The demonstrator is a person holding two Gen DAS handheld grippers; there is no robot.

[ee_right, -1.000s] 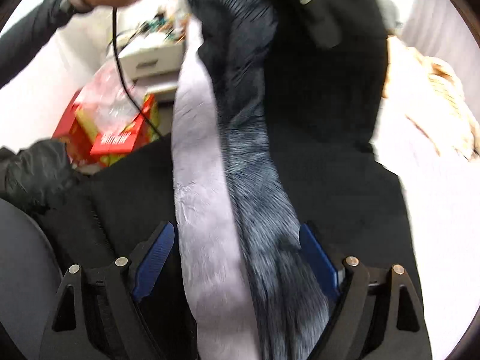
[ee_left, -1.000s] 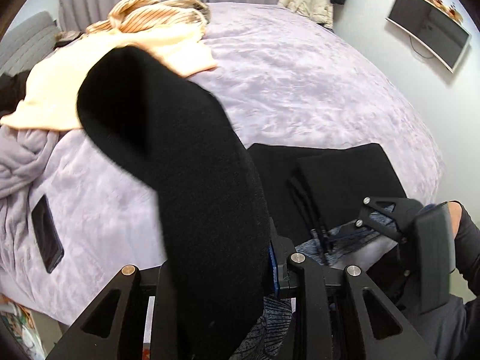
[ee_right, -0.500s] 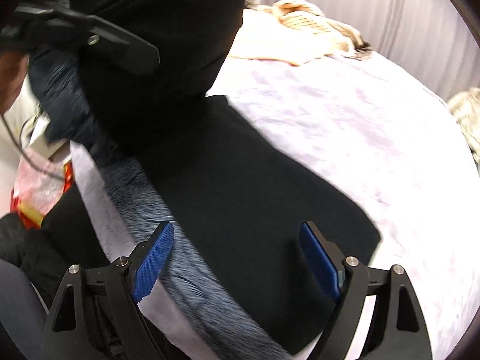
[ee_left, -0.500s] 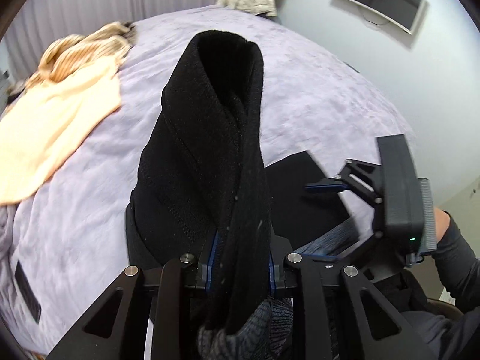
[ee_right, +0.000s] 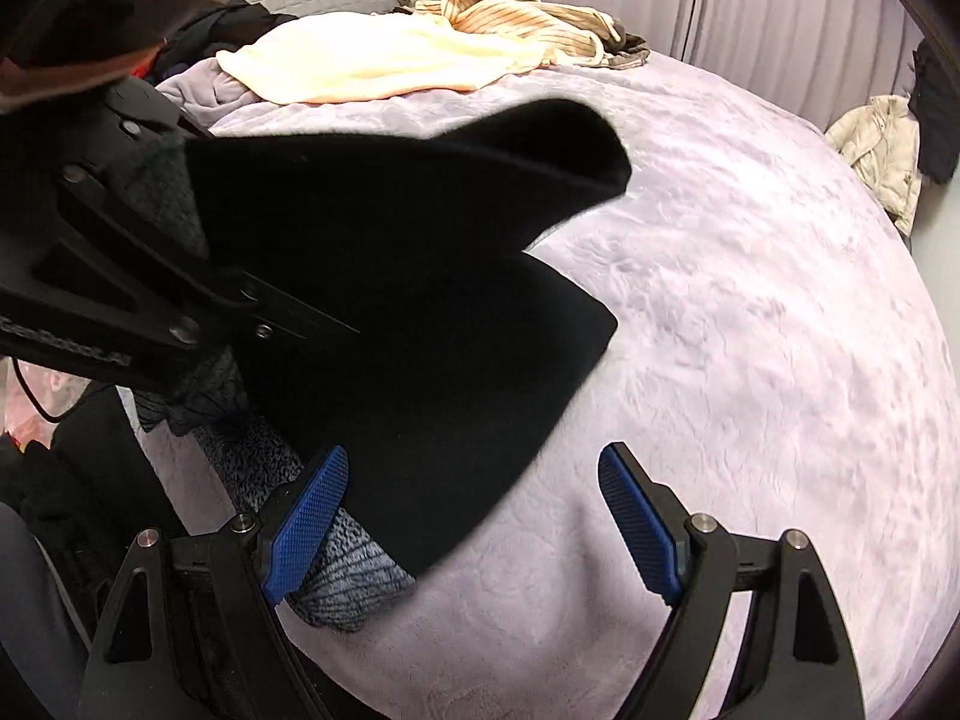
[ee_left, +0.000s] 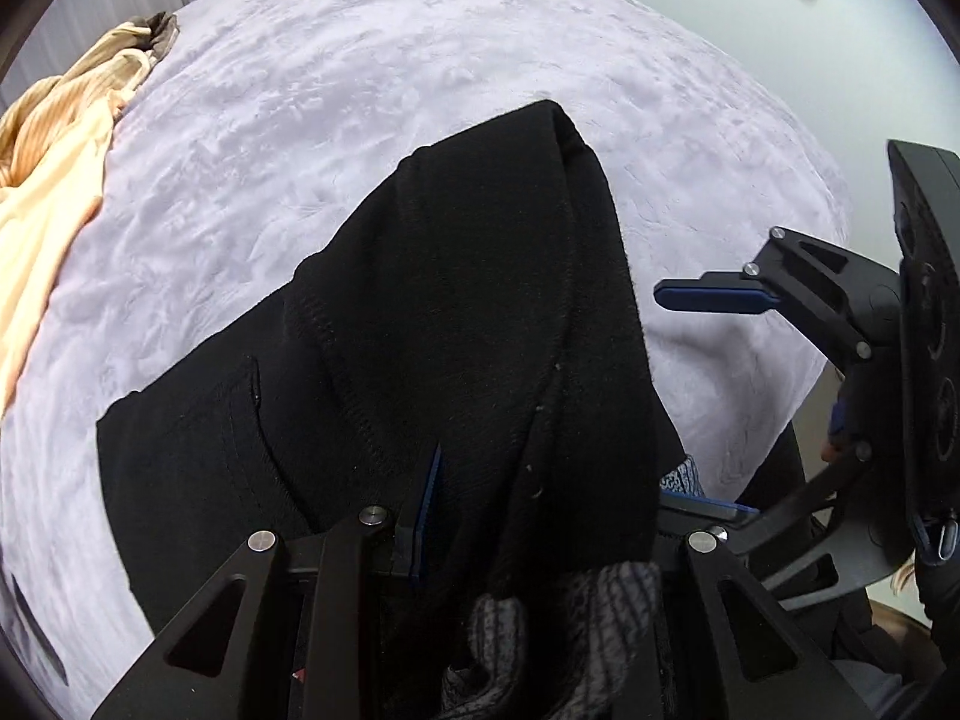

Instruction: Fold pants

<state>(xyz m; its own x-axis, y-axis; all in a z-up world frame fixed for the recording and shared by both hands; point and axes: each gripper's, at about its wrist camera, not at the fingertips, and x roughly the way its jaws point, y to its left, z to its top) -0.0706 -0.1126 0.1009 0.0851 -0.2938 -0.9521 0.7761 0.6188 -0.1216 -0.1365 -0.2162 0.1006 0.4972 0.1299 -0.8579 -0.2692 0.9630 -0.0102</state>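
Lavender bedding fills both views, with a cream garment [ee_left: 42, 204] bunched at the upper left. Your left gripper [ee_left: 516, 516] points steeply down, its fingers clamped on a raised fold of the black pants [ee_left: 456, 324], whose lower layer lies flat on the bed [ee_left: 420, 78]. You look mid-fold: next, lay that flap squarely over the layer beneath. At right, your right gripper [ee_right: 474, 516] hovers tilted downward, fingers wide apart, holding nothing.
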